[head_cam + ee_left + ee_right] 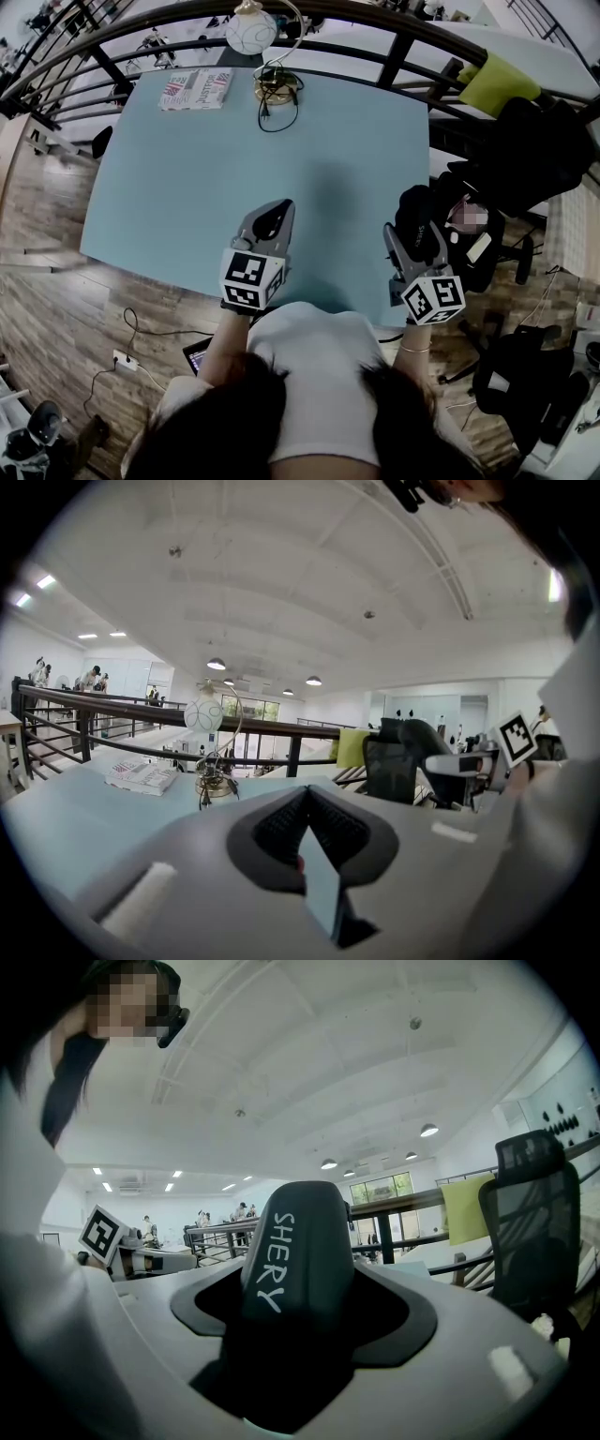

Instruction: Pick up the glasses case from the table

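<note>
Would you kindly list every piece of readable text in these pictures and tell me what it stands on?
"SHERY": white letters along the dark glasses case.
Booklets: there is printed red and dark text on the covers, but it is too blurred to read.
Square markers: black-and-white patterns only, no words.

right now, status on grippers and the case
Right gripper shut on glasses case, at table's right edge. Left gripper shut, empty. Lamp, booklet far side, nothing blocking.

Both near level: left gripper (277, 210), fingers seemingly together; right gripper (415, 234), fingers clamped on glasses case (300, 1260).
</note>
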The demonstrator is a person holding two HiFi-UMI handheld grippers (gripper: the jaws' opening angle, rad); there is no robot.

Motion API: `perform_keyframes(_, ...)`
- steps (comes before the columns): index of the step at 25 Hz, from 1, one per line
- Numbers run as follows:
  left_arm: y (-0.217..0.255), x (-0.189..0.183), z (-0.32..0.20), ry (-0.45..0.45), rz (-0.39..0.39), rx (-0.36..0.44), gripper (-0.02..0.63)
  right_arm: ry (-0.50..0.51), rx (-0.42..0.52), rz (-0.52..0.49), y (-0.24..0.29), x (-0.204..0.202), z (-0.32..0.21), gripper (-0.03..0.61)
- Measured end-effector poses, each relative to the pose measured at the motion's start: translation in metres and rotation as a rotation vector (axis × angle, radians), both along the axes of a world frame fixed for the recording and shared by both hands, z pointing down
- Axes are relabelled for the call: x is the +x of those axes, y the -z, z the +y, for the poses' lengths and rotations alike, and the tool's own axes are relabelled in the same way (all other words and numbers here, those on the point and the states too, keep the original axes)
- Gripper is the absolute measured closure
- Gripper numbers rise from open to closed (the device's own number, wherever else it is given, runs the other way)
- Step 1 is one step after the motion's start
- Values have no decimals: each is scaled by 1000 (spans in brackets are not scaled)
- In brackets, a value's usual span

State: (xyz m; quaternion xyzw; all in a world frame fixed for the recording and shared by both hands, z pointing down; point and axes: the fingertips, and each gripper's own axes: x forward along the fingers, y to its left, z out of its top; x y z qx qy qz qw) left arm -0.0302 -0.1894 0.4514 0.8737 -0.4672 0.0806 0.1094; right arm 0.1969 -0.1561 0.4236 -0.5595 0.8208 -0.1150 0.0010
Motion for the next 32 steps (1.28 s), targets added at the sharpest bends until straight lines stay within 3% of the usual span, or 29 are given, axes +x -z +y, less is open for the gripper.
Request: perform_keyframes(32,-5,-2,-3,-2,-1,-13,557,16,-17,17,-7,-6,-3,240)
